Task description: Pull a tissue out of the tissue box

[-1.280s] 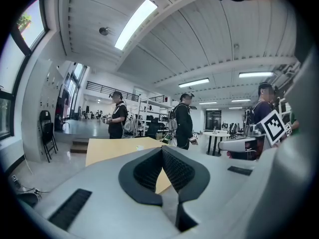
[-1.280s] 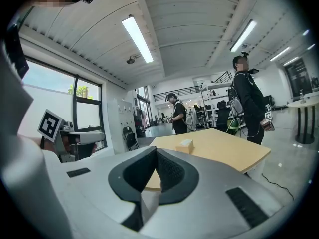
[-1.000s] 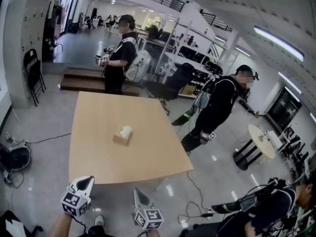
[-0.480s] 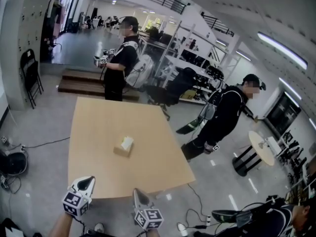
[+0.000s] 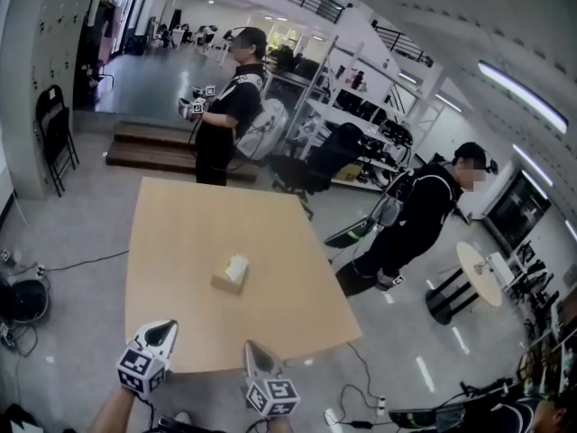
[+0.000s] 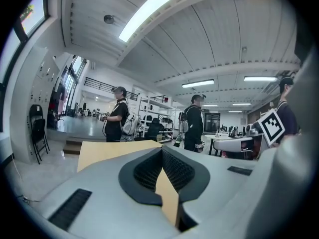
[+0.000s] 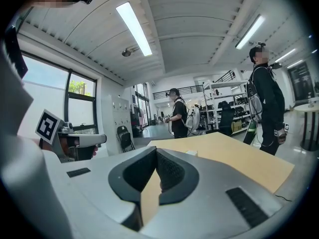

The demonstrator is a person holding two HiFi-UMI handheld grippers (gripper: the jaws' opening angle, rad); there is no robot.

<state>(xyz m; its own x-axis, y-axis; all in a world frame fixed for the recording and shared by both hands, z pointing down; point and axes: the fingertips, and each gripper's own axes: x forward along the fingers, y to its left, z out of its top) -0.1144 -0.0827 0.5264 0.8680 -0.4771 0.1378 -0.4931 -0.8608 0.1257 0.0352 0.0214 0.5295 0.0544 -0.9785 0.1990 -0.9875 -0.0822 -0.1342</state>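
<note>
Nothing is done yet: the left gripper (image 5: 160, 330) and right gripper (image 5: 255, 350) have their jaws closed together, both empty. The tissue box (image 5: 231, 274) sits well ahead of both jaws on the wooden table (image 5: 180, 215). A tissue seemingly pokes up from it, unpulled.

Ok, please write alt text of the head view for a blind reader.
A tissue box sits in the middle of a wooden table. The left gripper and right gripper, both shut, hover at its near edge. Two people stand nearby.
</note>
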